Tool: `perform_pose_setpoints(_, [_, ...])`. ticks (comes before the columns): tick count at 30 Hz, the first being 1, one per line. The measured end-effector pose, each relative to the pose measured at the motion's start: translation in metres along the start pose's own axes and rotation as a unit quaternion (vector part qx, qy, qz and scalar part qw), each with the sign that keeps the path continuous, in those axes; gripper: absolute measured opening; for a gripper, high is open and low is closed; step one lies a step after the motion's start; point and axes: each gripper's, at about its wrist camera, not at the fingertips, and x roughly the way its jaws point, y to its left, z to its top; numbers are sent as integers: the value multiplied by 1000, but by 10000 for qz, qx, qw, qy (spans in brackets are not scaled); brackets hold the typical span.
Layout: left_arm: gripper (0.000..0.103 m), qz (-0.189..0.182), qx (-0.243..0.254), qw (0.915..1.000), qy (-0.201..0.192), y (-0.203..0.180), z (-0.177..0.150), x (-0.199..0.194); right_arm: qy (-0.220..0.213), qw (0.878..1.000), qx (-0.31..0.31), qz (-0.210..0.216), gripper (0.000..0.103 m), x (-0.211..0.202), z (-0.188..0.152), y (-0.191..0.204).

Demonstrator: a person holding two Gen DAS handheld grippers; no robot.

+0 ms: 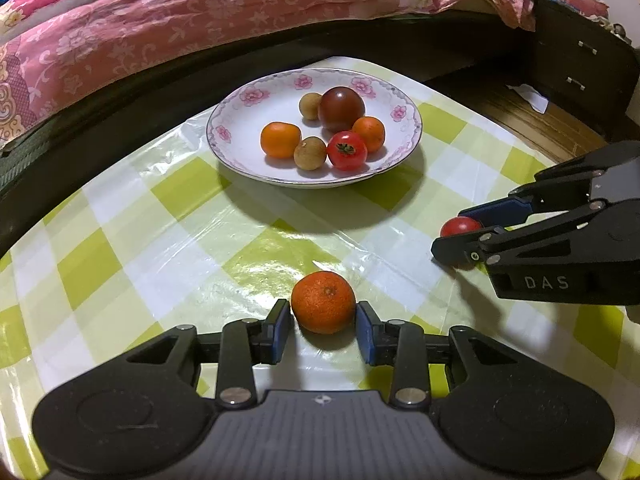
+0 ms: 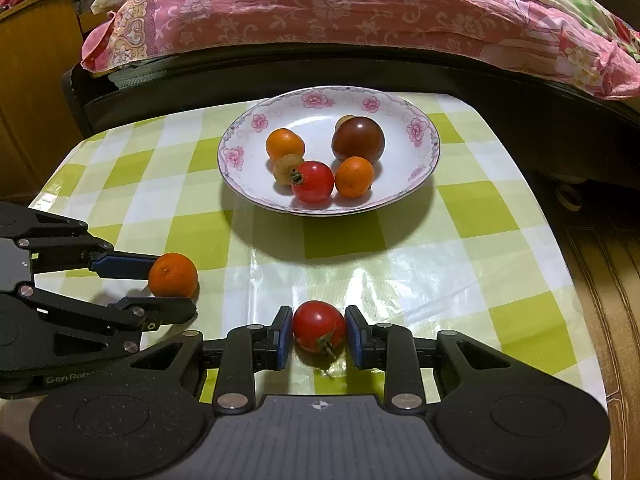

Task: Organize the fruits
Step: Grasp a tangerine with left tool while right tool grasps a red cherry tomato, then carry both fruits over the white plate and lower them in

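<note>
A white flowered plate holds several fruits: small oranges, a red tomato, a dark tomato and brown longans. My left gripper has its blue pads against both sides of a mandarin orange resting on the tablecloth. My right gripper has its pads against both sides of a red tomato, which also rests on the cloth. The right gripper shows at the right edge of the left wrist view.
The table has a green and white checked plastic cloth. A bed with a pink floral quilt runs along the far side. A dark drawer cabinet stands at the far right, with wooden floor to the right.
</note>
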Motion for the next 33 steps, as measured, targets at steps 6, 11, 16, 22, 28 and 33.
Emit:
perform_pose_setpoints(6, [43, -20, 1, 10000, -54, -2, 3, 0, 30, 10000, 50, -3, 24, -3, -1, -1])
perform_pose_setpoints(11, [41, -30, 6, 10000, -60, -1, 4, 1, 85, 9999, -39, -44, 24, -3, -1, 1])
perform_pose_setpoints(16, [41, -96, 66, 9999, -76, -4, 6, -1, 117, 9998, -115, -99, 23, -4, -2, 5])
perform_pose_setpoints(22, [41, -137, 35, 9997, -184, -4, 13, -7, 93, 9999, -37, 45, 23, -7, 1, 7])
perform_pose_setpoints(28, [41, -143, -30, 9995, -284, -1, 21, -11, -81, 9998, 58, 157, 23, -14, 10, 10])
perform_pose_setpoints(33, [41, -129, -83, 9992, -373, 1, 28, -14, -198, 9996, 137, 155, 23, -17, 16, 9])
